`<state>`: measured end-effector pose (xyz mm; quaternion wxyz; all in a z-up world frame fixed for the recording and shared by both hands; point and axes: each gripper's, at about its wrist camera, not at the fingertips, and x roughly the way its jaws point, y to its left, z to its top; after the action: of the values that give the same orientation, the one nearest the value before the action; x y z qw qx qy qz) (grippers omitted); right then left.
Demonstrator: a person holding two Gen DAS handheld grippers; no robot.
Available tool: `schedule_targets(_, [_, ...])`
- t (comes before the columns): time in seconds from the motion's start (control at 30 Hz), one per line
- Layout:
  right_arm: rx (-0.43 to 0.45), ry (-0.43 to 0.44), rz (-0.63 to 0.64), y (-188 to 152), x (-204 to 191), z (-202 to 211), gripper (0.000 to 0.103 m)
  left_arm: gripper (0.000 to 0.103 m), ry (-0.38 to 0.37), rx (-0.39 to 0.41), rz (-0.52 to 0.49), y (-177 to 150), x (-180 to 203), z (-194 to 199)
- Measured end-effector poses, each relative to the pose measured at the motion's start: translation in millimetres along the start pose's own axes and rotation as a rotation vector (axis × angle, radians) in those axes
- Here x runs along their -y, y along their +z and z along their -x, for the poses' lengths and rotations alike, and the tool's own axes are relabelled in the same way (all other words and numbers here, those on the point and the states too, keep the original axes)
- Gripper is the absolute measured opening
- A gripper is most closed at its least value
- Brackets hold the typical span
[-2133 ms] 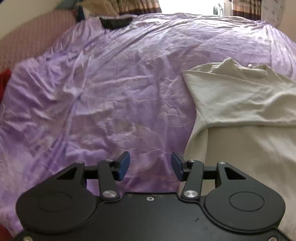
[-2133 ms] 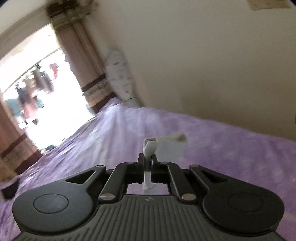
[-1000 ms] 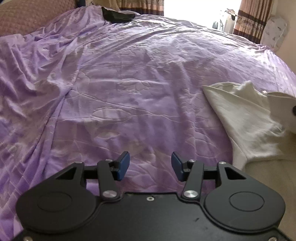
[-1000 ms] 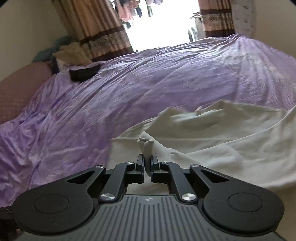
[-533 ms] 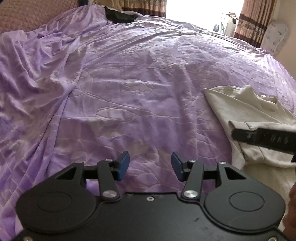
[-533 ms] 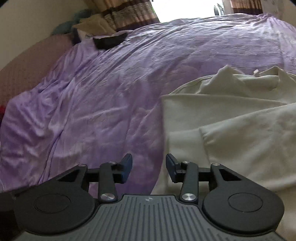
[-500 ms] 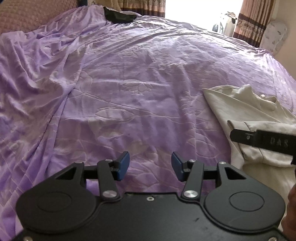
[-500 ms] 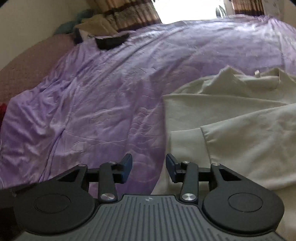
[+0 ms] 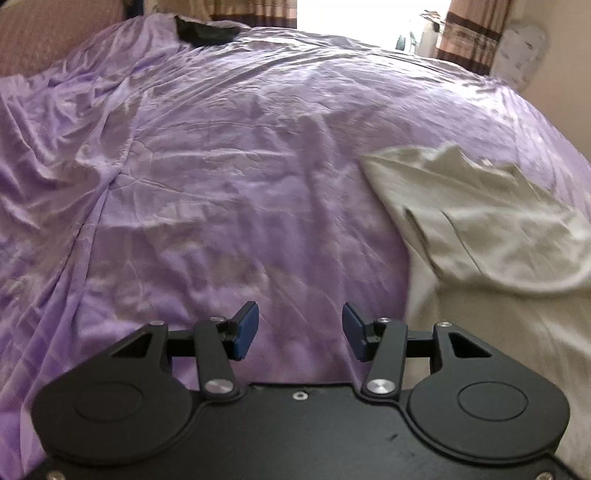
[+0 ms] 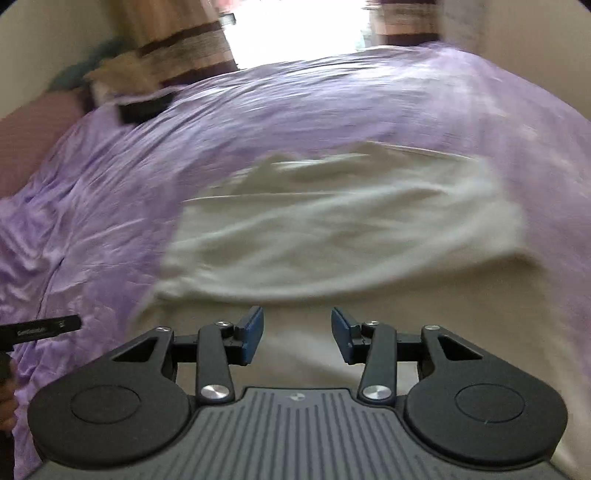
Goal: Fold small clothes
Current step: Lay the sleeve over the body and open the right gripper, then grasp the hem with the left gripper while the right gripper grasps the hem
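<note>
Place: a bedroom in a home.
Bed: a wide purple sheet (image 9: 229,177), wrinkled, fills the view.
Window: bright opening at 12 o'clock, striped brown curtains (image 9: 469,37) beside it.
Clothes: a cream garment (image 10: 332,221) on the sheet.

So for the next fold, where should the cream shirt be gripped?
Probably at the cream shirt's left folded edge, coming in from the purple bedspread side: that edge lies clear on the bed. The right gripper, jaws opening and empty, hovers over the lower part.

Right wrist view motion-blurred: cream cotton garment (image 10: 332,229) smeared, folds unreadable. Left view's right edge crops it. Small black object (image 9: 203,31) on crumpled purple bedsheet (image 9: 221,166) unidentifiable.
</note>
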<state>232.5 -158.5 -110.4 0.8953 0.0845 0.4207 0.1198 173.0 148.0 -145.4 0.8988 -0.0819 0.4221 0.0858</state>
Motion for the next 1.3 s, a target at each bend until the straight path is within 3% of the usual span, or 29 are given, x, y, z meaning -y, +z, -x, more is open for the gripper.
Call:
schedule_targets(0.13, [-0.029,-0.066,0.048,-34,59,52,0.069,0.052,-0.026,-0.031,0.052,-47,18,26])
schedule_targets(0.23, [0.024,-0.212,0.102,-63,86,90,0.074,0.052,-0.078,-0.087,0.099,-90,32,43])
schedule_targets(0.3, [0.026,-0.222,0.118,-78,103,107,0.084,0.052,-0.074,-0.129,0.105,-115,40,52])
schedule_targets(0.4, [0.013,-0.228,0.101,-95,125,121,0.085,0.052,-0.077,-0.192,0.091,-142,48,65])
schedule_targets(0.5, [0.025,-0.215,0.038,-114,147,130,0.086,0.052,-0.061,-0.201,0.040,-154,55,80])
schedule_targets(0.6, [-0.031,-0.212,-0.005,-133,163,125,0.086,0.052,-0.029,-0.229,0.005,-163,61,83])
schedule_targets(0.73, [-0.043,-0.228,-0.041,-156,171,121,0.086,0.052,-0.075,-0.248,-0.001,-173,63,88])
schedule_targets(0.97, [-0.089,-0.186,-0.134,-171,189,106,0.087,0.053,-0.036,-0.255,-0.033,-169,72,82])
schedule_targets(1.13, [-0.084,-0.188,-0.105,-168,185,103,0.087,0.041,-0.044,-0.237,-0.057,-168,76,82])
schedule_targets(1.17, [-0.082,-0.188,-0.104,-169,184,103,0.087,0.036,-0.049,-0.234,-0.060,-168,76,82])
schedule_targets(1.2, [-0.080,-0.189,-0.103,-169,182,102,0.086,0.019,-0.059,-0.231,-0.060,-168,77,83])
schedule_targets(1.23, [-0.078,-0.190,-0.101,-169,182,102,0.086,0.012,-0.062,-0.229,-0.067,-167,76,83])
schedule_targets(1.27, [-0.076,-0.191,-0.098,-169,182,101,0.082,0.012,-0.064,-0.226,-0.073,-167,76,83])
schedule_targets(1.3, [-0.073,-0.192,-0.094,-169,182,101,0.067,0.011,-0.068,-0.225,-0.067,-166,73,84])
